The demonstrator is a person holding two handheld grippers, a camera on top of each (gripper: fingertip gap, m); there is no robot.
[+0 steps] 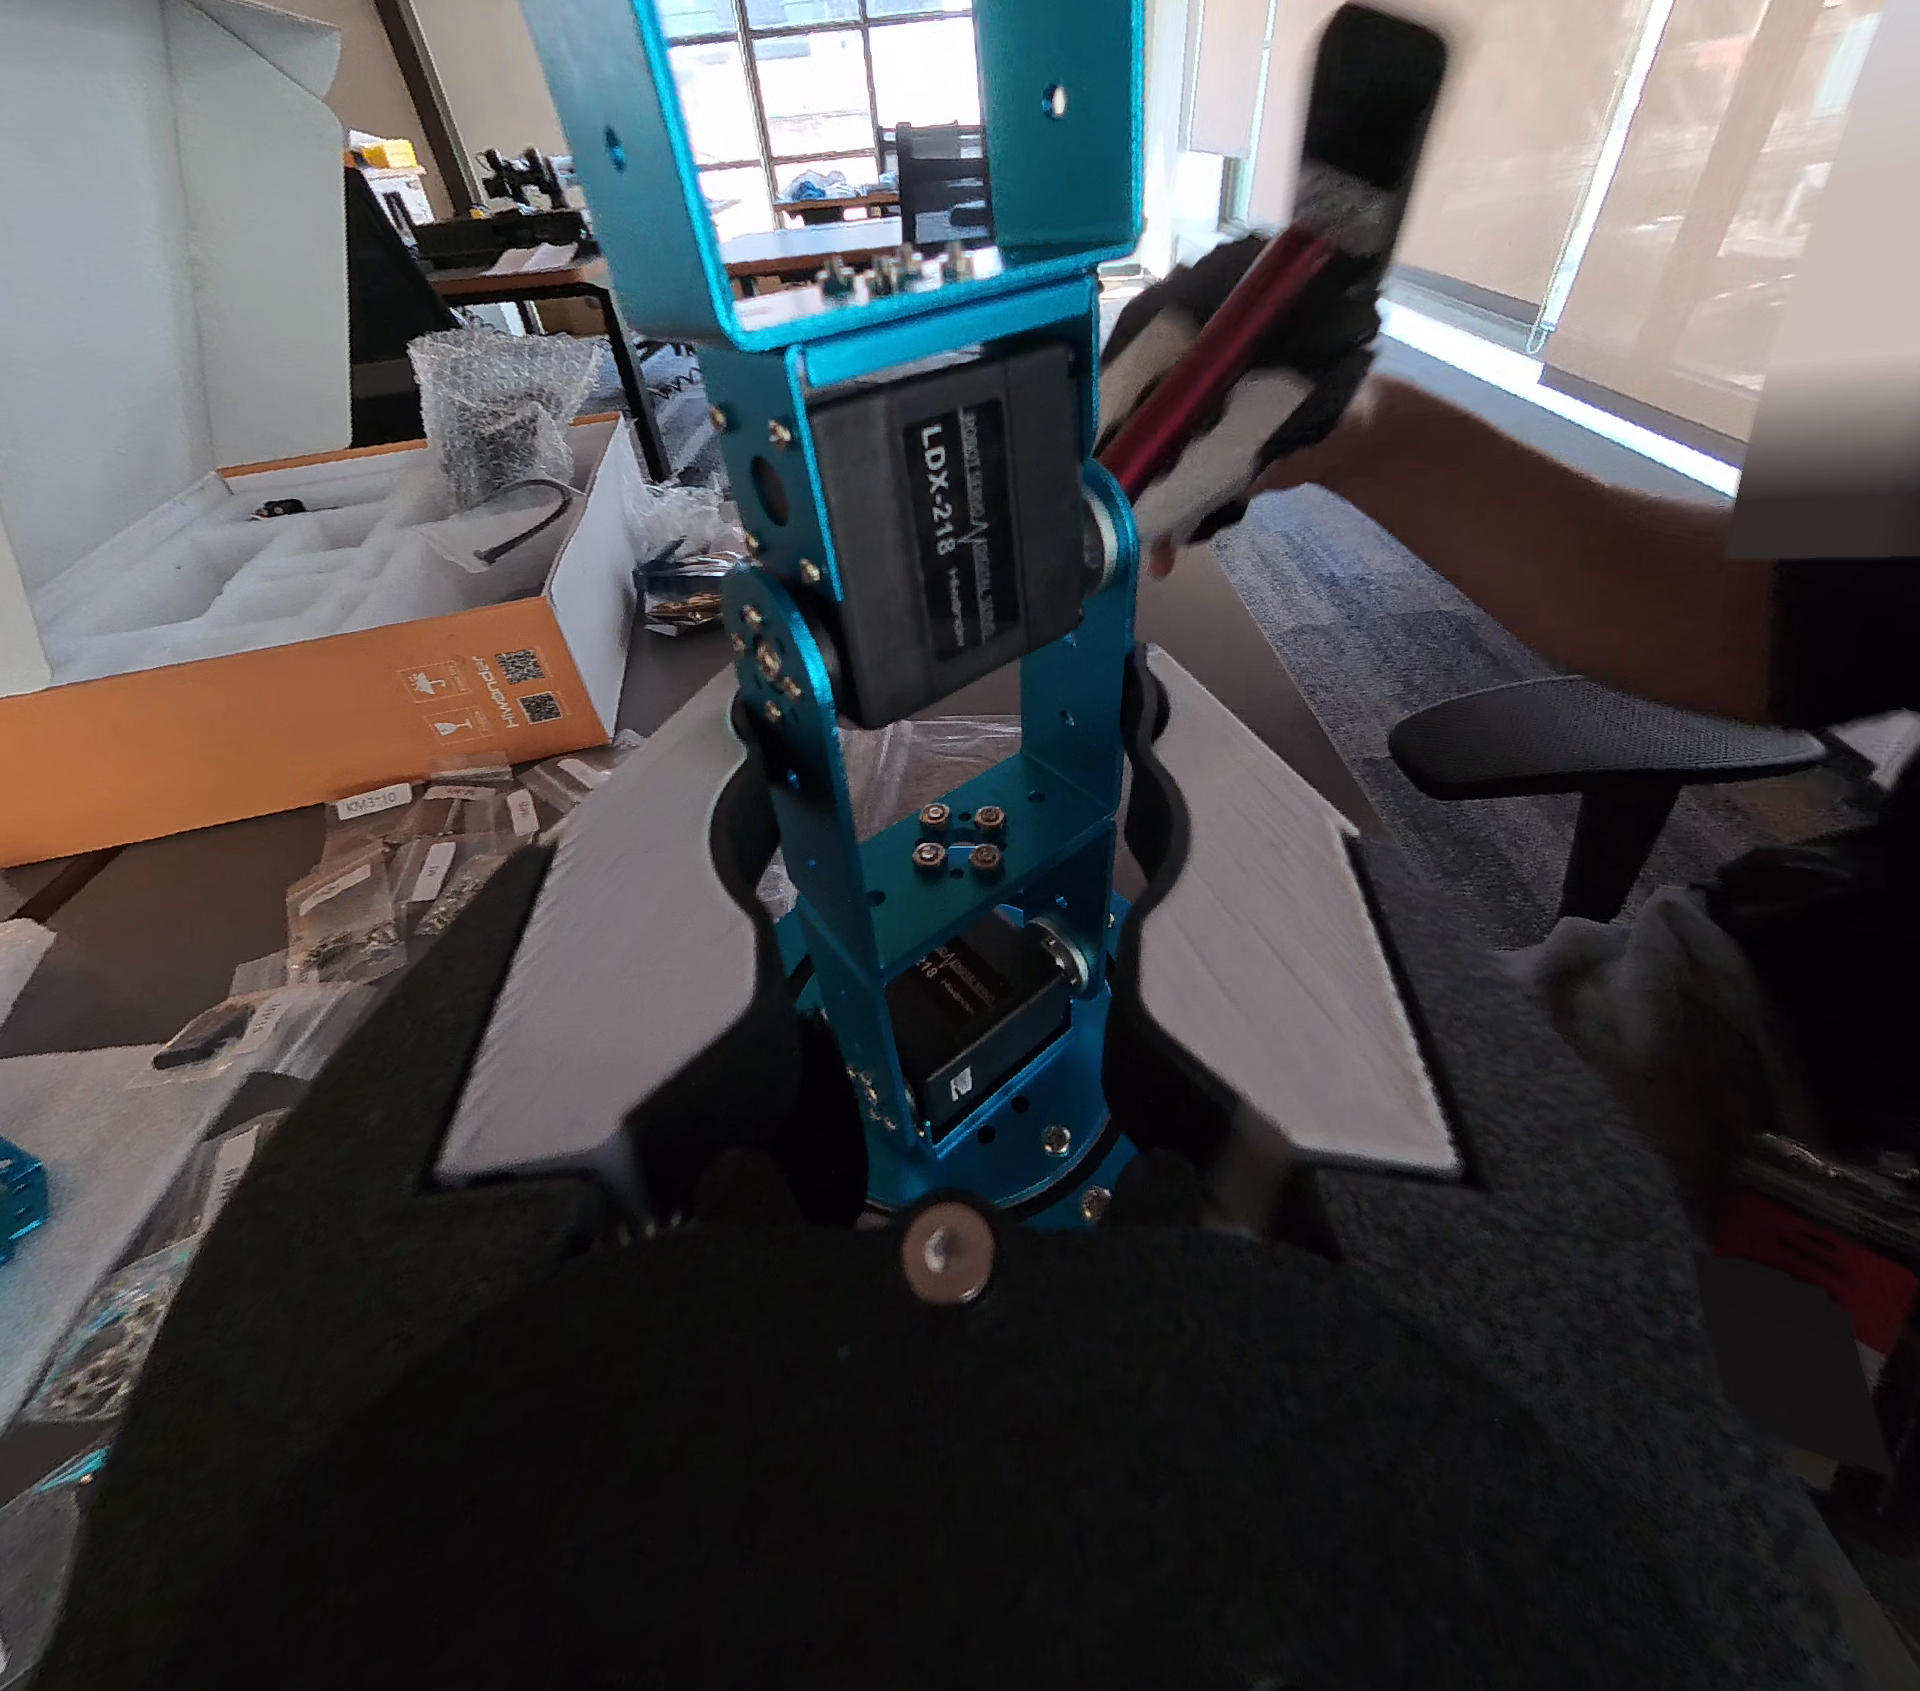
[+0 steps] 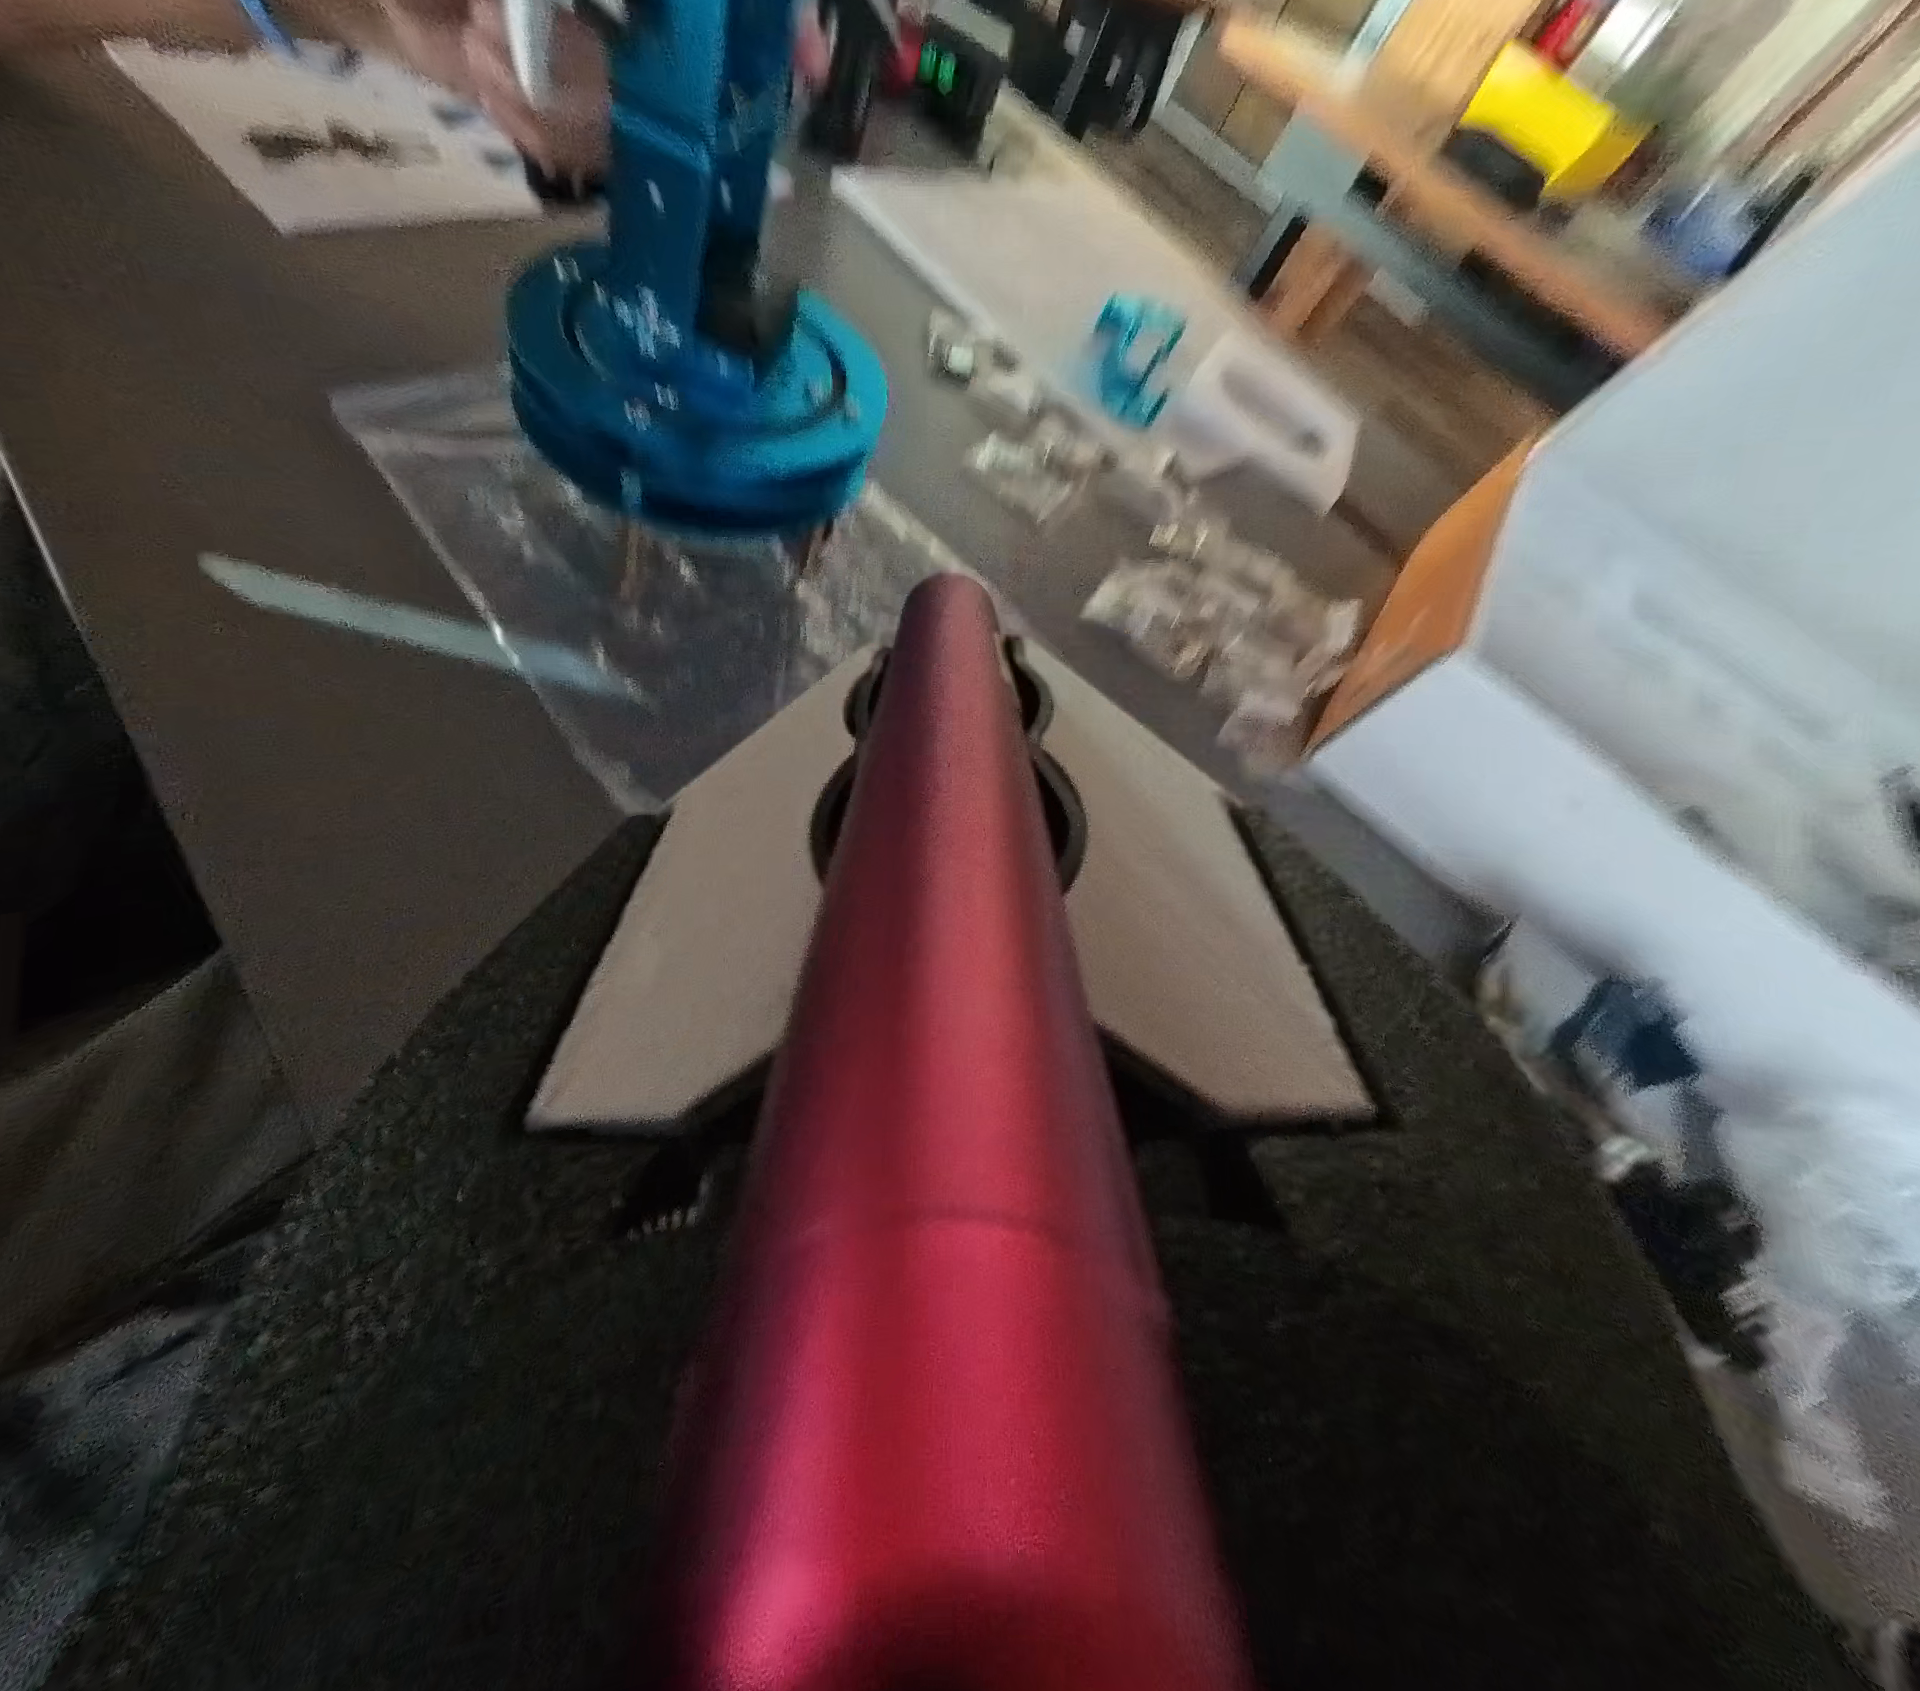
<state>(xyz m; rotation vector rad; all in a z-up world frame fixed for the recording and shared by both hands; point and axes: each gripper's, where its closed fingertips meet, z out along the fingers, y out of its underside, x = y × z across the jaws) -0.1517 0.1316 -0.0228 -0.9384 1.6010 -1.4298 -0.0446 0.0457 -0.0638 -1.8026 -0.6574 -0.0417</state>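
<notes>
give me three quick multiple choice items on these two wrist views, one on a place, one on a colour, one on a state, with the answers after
1. Where does the open orange and white box lie relative to the blue metal arm assembly in the left wrist view?
A. to its left
B. to its right
C. on top of it

2. What colour is the tool handle in the right gripper?
A. yellow
B. dark red
C. green

3. How does the left gripper stand?
A. open, away from everything
B. closed around the blue assembly's lower bracket
C. closed on a plastic bag

Answers:
1. A, the box sits on the table at the left edge of that view.
2. B, the red shaft runs forward between the white fingers.
3. B, both fingers press the bracket's sides above the round base.
</notes>
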